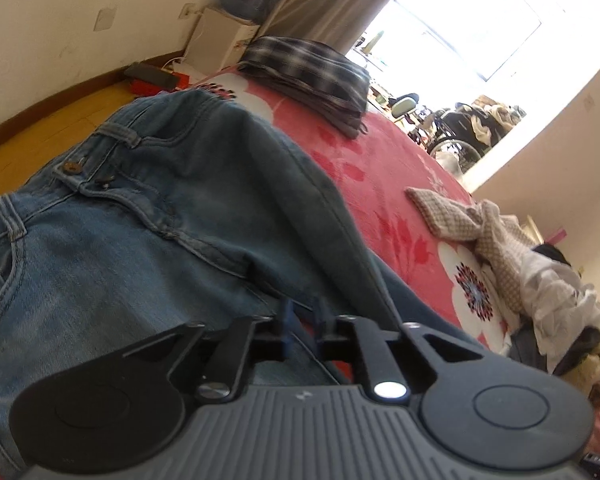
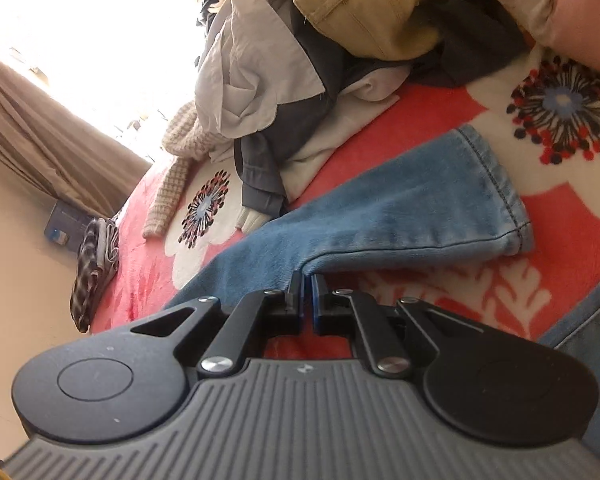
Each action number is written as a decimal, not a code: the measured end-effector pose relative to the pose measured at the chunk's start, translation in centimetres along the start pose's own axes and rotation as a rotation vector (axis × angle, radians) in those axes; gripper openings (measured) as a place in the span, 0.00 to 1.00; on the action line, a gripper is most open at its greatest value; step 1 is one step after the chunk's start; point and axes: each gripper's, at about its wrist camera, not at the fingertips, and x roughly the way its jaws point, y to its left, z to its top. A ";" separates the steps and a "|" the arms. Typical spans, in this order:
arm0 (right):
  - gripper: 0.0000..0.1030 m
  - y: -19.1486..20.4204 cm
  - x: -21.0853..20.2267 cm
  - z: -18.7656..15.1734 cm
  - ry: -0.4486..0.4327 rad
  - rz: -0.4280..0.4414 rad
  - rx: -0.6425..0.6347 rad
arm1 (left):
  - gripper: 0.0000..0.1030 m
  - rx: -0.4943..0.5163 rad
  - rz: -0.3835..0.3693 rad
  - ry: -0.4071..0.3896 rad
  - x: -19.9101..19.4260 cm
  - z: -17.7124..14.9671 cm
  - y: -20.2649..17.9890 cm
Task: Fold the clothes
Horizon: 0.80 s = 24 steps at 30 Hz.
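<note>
On the bed, right tool [image 2: 307, 280] pinching jeans [image 2: 400, 216], left tool [image 1: 303, 312] slightly parted

A: Left gripper [image 1: 302, 316]: grey ribbed body, two black round discs, black link arms, silver screws, blue finger pads.
B: Right gripper [image 2: 309, 286]: same build, same blue pads, small pale mark on the ribs.

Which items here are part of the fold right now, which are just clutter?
In the job:
- jeans, spread on the red floral blanket
- right hand-held gripper, shut on a jeans leg's edge
- left hand-held gripper, slightly open over the jeans

Lying about:
- folded plaid stack
- unfolded clothes pile
- beige knit piece
</note>
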 end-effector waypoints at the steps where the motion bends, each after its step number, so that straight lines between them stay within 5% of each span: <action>1: 0.02 -0.3 -0.2 -0.1 -0.003 0.001 0.000 | 0.24 0.012 0.005 -0.001 -0.1 0.2 -0.6; 11: 0.02 -3.2 -0.3 -1.2 0.010 0.016 0.063 | 0.52 0.191 0.115 0.032 2.9 7.1 -7.5; 24: 0.02 -3.8 0.9 -1.0 0.029 0.001 0.075 | 0.53 0.119 0.509 0.320 15.2 13.6 -8.2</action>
